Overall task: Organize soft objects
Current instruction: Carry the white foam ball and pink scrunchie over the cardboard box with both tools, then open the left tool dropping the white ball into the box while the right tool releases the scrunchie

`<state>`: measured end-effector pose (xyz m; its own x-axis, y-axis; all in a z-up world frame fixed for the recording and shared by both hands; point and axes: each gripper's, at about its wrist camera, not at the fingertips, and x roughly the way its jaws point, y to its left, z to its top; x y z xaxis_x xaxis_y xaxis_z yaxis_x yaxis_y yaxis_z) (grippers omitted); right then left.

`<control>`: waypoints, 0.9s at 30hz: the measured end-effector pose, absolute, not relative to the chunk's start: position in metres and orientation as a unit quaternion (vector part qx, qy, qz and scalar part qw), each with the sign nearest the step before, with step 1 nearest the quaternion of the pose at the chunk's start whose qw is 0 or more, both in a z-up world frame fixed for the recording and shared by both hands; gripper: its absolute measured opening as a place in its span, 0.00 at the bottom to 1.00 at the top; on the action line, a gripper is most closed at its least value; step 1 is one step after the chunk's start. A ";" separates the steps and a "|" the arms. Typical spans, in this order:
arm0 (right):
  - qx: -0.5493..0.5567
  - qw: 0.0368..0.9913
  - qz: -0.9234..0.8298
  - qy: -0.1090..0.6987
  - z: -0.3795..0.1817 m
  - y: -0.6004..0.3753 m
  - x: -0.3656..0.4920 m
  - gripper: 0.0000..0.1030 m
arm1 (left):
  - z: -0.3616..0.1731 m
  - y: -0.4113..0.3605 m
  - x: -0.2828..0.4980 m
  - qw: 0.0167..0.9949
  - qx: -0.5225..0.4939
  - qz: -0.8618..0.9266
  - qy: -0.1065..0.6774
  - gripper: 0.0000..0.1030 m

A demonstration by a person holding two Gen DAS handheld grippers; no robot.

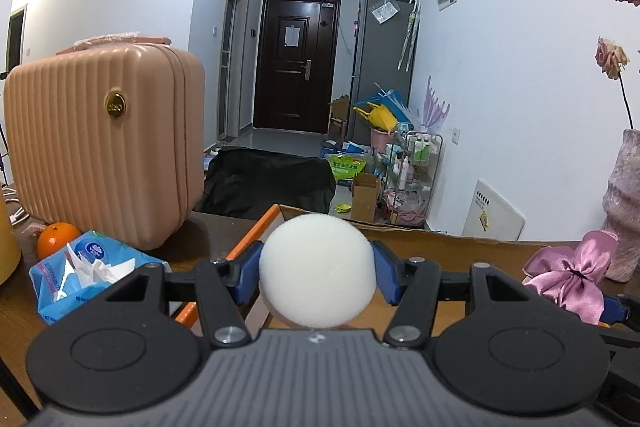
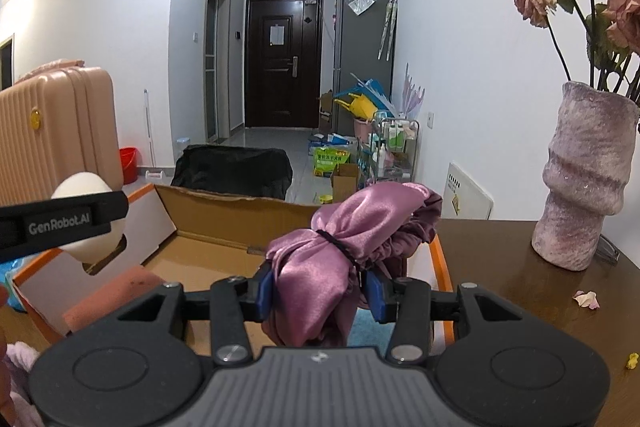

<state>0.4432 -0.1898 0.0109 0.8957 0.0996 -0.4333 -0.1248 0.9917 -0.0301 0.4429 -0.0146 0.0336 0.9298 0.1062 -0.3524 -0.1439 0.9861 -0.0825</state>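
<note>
My left hand-held gripper (image 1: 318, 277) is clamped on a white foam ball (image 1: 318, 271), its blue pads (image 1: 388, 277) pressing in on both sides; the ball is round, so it has no long axis to speak of, and its underside is cut off behind the gripper body. It hangs over the near left edge of the open cardboard box (image 1: 440, 239) on the bench (image 1: 208, 235). My right hand-held gripper (image 2: 318, 293) is clamped on a pink satin bundle (image 2: 340, 251), tied at the waist by a dark band (image 2: 340, 247). Its long axis runs from low near me, up and away to the right, with the gathered end over the box's right rim (image 2: 440, 259). The bundle's lower end is hidden behind the gripper, and I cannot tell whether it touches the box floor. In the right view the left gripper's arm crosses the ball, covering its middle. A pinkish soft thing (image 2: 120, 291) lies in the box's near left corner, partly hidden and hard to make out. Left of the box sit a tissue pack (image 1: 84, 271), an orange (image 1: 56, 237) and a pink case (image 1: 104, 151); a vase (image 2: 588, 175) stands to the right.
</note>
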 end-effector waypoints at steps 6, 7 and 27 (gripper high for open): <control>-0.028 0.970 0.059 0.236 0.007 -0.191 0.447 0.43 | 0.026 -0.017 0.445 0.981 -0.043 0.066 0.180 0.57; -0.028 0.969 0.059 0.238 0.006 -0.191 0.447 0.43 | 0.025 -0.017 0.445 0.980 -0.042 0.066 0.182 0.57; -0.047 0.964 0.067 0.252 0.002 -0.189 0.452 0.52 | 0.018 -0.013 0.450 0.979 -0.052 0.064 0.188 0.63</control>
